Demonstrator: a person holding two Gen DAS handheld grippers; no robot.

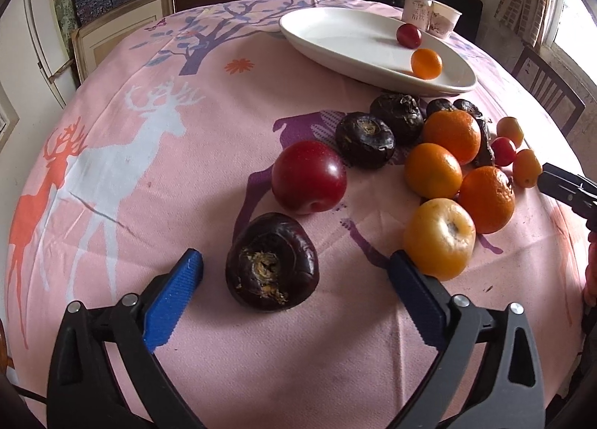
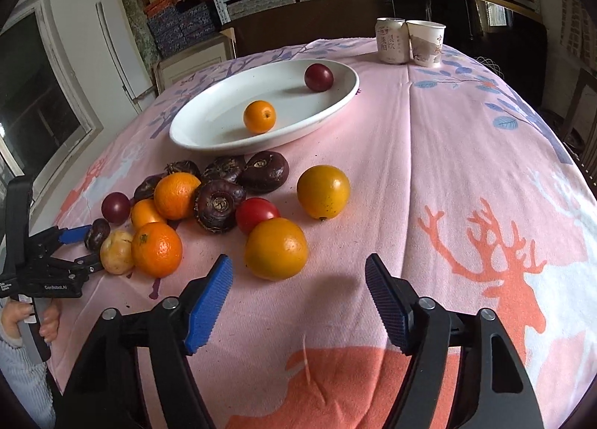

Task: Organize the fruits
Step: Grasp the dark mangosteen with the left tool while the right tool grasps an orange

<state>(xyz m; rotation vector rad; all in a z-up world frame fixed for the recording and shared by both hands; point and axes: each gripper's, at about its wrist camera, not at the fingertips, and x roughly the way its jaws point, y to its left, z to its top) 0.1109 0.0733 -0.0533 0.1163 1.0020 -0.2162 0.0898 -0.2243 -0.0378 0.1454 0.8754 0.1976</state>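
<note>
A white oval plate (image 1: pixel 335 37) (image 2: pixel 224 119) holds a small orange (image 1: pixel 426 63) (image 2: pixel 259 116) and a dark red plum (image 1: pixel 409 35) (image 2: pixel 318 77). A pile of oranges, red plums and dark water chestnuts lies on the pink cloth in front of the plate. My left gripper (image 1: pixel 294 265) is open, its blue pads on either side of a dark water chestnut (image 1: pixel 272 262), not touching it. A red plum (image 1: pixel 309 177) lies just beyond. My right gripper (image 2: pixel 298 272) is open and empty, just short of a yellow-orange fruit (image 2: pixel 276 248). The left gripper also shows in the right wrist view (image 2: pixel 84 246).
A can (image 2: pixel 391 40) and a paper cup (image 2: pixel 425 43) stand at the table's far edge behind the plate. A wooden chair (image 1: pixel 548 93) stands at the right of the table. Shelves with boxes line the back wall. Bare pink cloth (image 2: pixel 466 153) lies to the right of the fruit.
</note>
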